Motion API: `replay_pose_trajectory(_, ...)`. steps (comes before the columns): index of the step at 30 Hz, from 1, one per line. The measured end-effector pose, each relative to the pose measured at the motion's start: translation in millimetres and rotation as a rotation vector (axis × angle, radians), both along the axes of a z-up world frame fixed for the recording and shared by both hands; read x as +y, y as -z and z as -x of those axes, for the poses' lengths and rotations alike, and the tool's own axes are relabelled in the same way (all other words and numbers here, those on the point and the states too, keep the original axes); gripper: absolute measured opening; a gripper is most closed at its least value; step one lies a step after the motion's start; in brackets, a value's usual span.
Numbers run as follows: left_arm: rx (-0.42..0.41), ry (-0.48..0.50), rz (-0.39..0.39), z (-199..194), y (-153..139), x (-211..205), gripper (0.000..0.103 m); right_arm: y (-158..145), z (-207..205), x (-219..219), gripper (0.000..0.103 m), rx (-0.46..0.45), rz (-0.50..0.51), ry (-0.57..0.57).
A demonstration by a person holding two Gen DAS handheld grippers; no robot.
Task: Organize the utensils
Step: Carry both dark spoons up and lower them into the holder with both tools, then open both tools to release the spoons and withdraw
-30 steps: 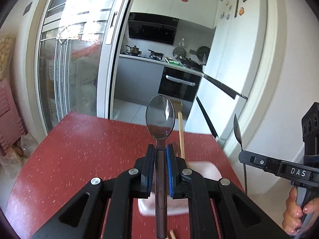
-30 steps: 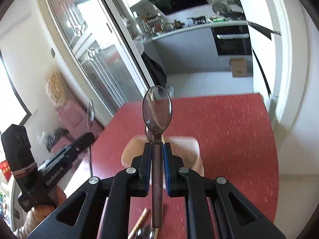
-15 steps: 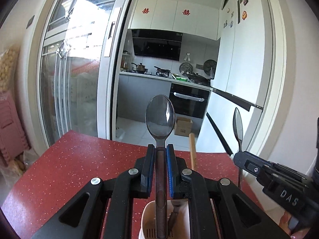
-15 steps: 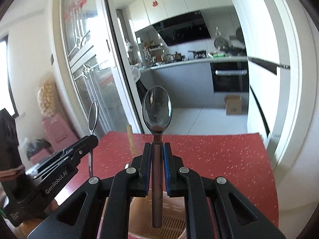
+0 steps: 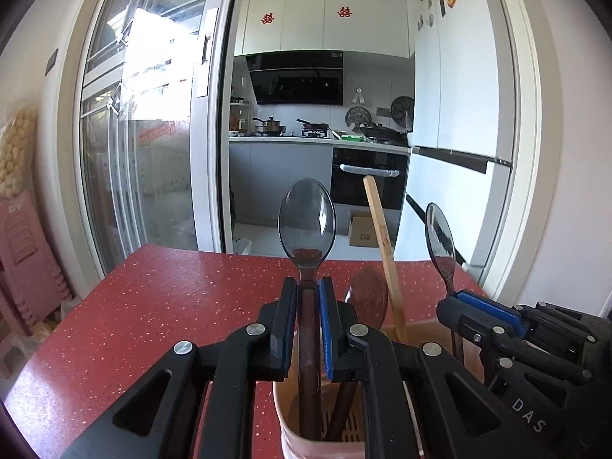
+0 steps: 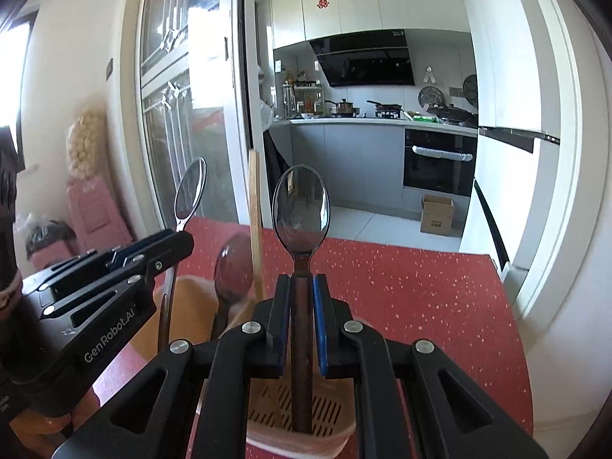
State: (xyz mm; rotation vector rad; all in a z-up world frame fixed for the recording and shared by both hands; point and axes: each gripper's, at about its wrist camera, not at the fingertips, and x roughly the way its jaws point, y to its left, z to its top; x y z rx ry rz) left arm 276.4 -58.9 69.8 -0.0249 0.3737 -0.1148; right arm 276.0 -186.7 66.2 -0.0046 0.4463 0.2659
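Observation:
My left gripper point(image 5: 308, 287) is shut on an upright spoon point(image 5: 307, 222) with a steel bowl and a dark brown handle. Its handle end reaches down into a pink utensil holder point(image 5: 283, 417). My right gripper point(image 6: 302, 279) is shut on a matching spoon point(image 6: 301, 210), whose handle stands over the slotted floor of the holder point(image 6: 298, 445). Each gripper appears in the other's view: the right gripper point(image 5: 453, 294) at the right, the left gripper point(image 6: 179, 235) at the left. A brown spoon point(image 5: 369, 298) and a wooden stick point(image 5: 382, 237) stand in the holder.
The holder stands on a red speckled table point(image 5: 153, 306), whose far edge faces a sliding glass door point(image 5: 153, 134) and an open kitchen. A white fridge point(image 5: 459, 134) is to the right, pink stools point(image 5: 23, 267) to the left. A person's hand point(image 6: 30, 432) holds the left gripper.
Both grippers have sunk with their spoons. The holder, earlier ahead on the table, is now right beneath them, and both handles dip into it. The two grippers have drawn closer together.

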Motion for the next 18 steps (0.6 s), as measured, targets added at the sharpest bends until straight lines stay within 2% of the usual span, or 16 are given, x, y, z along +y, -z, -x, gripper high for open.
replay_pose_trajectory(7, 0.027, -0.007, -0.052, 2.0, 5.7, -3.5, 0.041, 2.9, 0.9, -1.8, 0.013, 0.025, 0.004, 0.002)
replay_pose_trajectory(15, 0.037, -0.021, -0.037, 9.3, 0.5, 5.5, 0.041, 3.1, 2.9, 1.6, 0.014, 0.051, 0.014, -0.012)
replay_pose_trajectory(18, 0.035, -0.023, -0.027, 14.7, -6.4, 9.5, 0.041, 0.3, 4.4, -1.8, 0.026, 0.054, 0.004, -0.009)
